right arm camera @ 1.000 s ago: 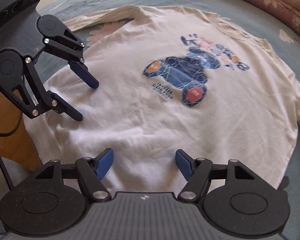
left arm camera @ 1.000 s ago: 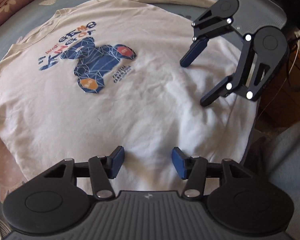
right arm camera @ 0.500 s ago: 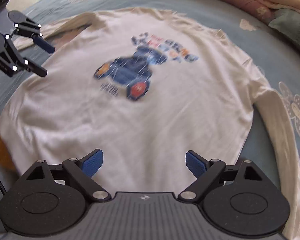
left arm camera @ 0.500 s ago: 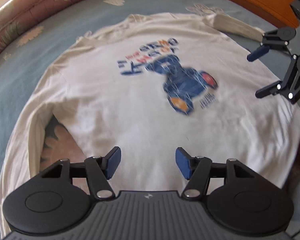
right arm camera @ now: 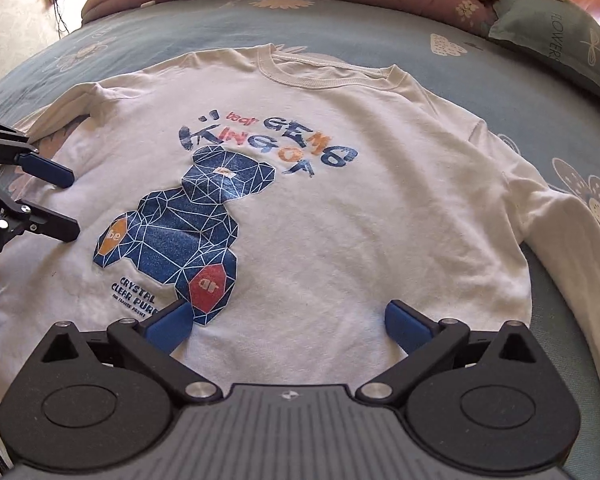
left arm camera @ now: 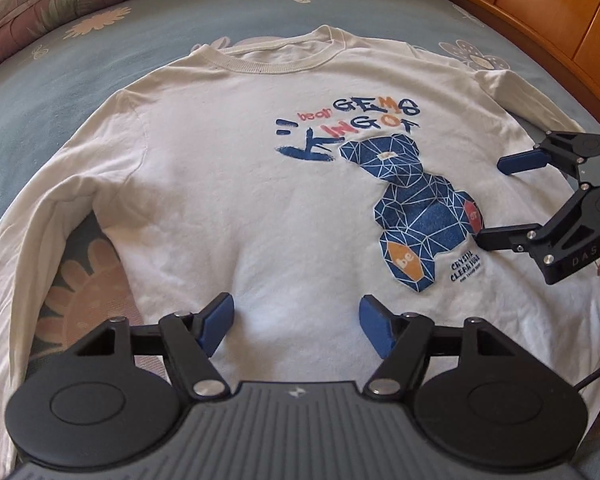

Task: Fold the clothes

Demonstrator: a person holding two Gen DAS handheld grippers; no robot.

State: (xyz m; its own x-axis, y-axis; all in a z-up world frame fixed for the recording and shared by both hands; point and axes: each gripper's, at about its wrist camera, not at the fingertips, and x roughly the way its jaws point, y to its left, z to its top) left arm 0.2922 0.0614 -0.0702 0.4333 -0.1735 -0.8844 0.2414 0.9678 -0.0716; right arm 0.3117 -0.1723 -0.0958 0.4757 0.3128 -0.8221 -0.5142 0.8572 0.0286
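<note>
**Sweatshirt flat on bed, both grippers empty**

Left gripper (left arm camera: 296, 326) and right gripper (right arm camera: 286, 328): fingers apart, holding nothing, hovering over the hem end of the white long-sleeved sweatshirt (left arm camera: 228, 184). It lies unfolded, print up, long axis running from the grippers toward the collar and far bed (right arm camera: 480, 92) edge. Only the right view shows the pillow (right arm camera: 560, 44); only the left shows the wooden headboard (left arm camera: 540, 8).

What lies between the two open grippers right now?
Only the shirt's printed front: the blue bear graphic sits between the left gripper and right gripper, clearest in the right wrist view.
</note>
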